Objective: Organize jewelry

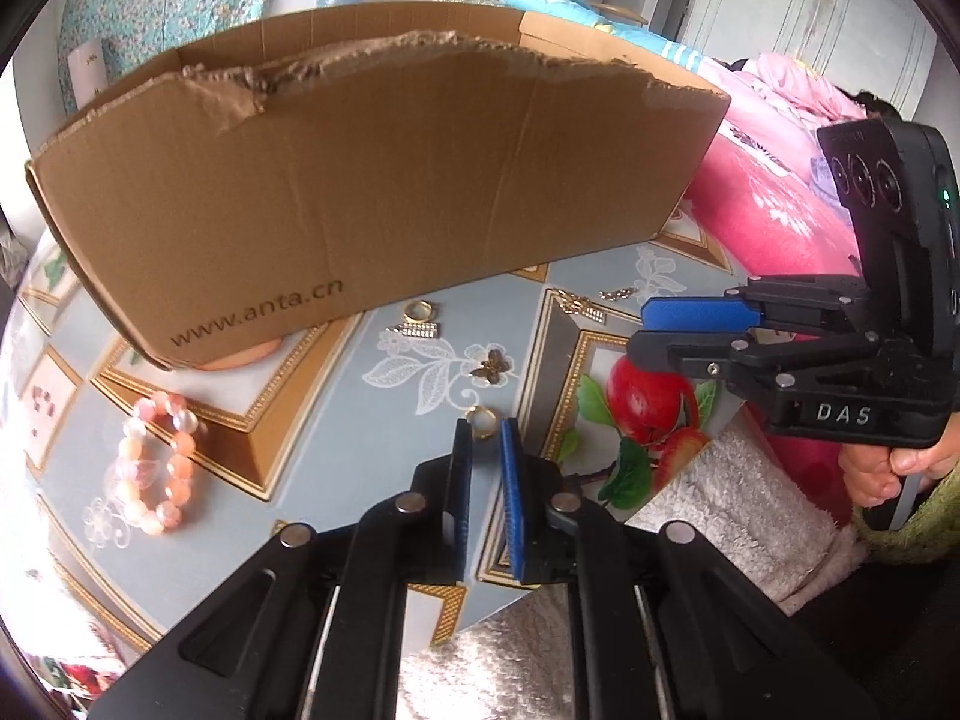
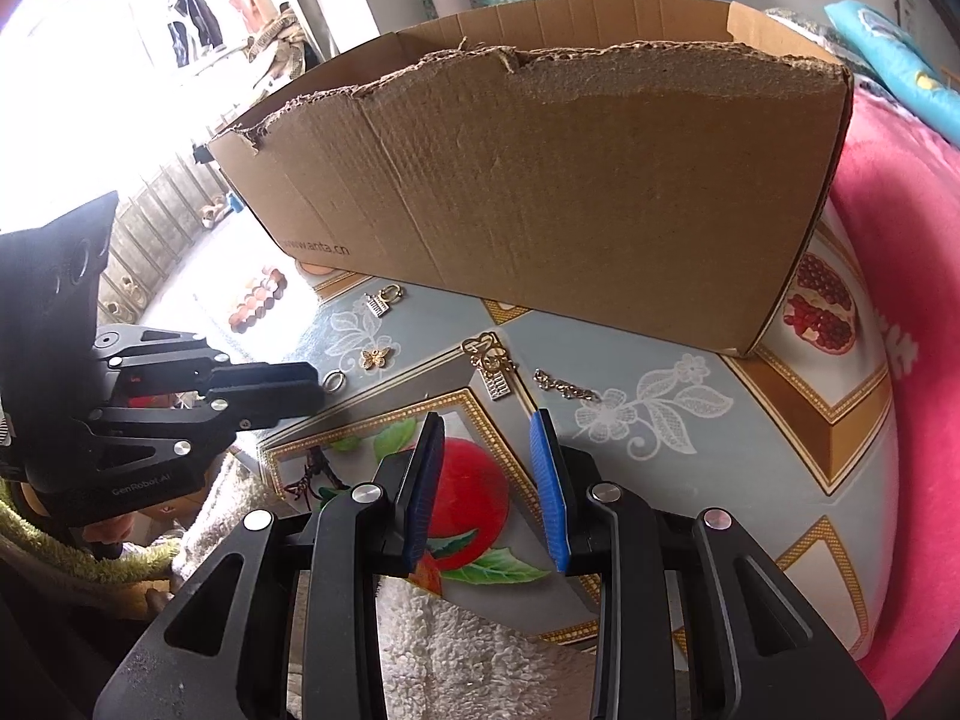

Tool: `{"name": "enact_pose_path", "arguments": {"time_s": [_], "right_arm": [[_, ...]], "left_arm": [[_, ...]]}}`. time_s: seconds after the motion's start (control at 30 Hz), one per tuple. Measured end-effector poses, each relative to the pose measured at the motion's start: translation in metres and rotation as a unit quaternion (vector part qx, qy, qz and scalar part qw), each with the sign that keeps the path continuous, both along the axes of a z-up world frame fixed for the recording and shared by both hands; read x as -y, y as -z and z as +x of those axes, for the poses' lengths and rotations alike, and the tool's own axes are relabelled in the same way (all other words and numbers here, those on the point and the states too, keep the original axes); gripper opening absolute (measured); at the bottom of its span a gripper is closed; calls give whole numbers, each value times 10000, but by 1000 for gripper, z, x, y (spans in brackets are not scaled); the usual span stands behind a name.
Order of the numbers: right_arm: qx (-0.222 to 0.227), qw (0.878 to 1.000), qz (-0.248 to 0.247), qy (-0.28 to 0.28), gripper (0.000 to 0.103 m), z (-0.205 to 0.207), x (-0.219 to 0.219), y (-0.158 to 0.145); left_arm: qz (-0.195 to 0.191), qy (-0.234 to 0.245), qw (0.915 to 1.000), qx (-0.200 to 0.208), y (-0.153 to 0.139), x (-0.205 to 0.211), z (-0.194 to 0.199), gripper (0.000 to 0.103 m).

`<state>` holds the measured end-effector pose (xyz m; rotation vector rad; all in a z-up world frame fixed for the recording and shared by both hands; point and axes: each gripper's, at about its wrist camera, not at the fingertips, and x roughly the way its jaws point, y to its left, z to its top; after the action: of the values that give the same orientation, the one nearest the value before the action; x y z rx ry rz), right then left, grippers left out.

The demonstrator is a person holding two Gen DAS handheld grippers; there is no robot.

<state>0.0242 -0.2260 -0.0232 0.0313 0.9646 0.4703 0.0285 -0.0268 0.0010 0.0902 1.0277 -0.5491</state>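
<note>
Left gripper [image 1: 485,429] tilts down, fingers narrowly parted by gold ring [image 1: 482,422]; right gripper [image 2: 487,420] half-open, empty.

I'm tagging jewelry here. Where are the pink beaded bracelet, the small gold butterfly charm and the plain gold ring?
pink beaded bracelet [image 1: 157,463]: left wrist view, bead loop.
small gold butterfly charm [image 1: 493,367]: left wrist view, wings.
plain gold ring [image 1: 482,422]: left wrist view, band.

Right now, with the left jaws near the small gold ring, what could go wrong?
1. The gold ring lies flat at the left gripper tips; the narrow jaws may push it away instead of catching it.
2. The butterfly charm lies just beyond and could be knocked.
3. The cardboard box has a tall, torn front wall; a weakly held ring could fall while being lifted over it.
</note>
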Motion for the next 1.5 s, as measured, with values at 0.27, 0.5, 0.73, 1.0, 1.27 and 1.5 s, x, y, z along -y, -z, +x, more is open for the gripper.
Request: {"name": "enact_pose_path", "arguments": {"time_s": [0.27,0.5,0.73,1.0,1.27,1.5], "right_arm": [[-10,10000,19,8,29,-1,-3,1],[-6,10000,23,0,29,-2,-1,0],[-7,10000,36,-34,29,-3,-4,0],[-16,10000,35,-40,29,-2,-7,0],[2,10000,39,-40,29,-2,-9,0],[22,10000,45,-41,29,-3,-8,-1]], "left_arm": [[-493,-31,9985,-228,3,3,6,9],[-337,67,9994,76,-4,8,1,12],[479,371,9967,545,-4,16,-2,26],[669,644,9932,704,5,19,2,26],[652,660,9929,749,5,21,4,12],[610,543,9940,726,5,21,2,12]]}}
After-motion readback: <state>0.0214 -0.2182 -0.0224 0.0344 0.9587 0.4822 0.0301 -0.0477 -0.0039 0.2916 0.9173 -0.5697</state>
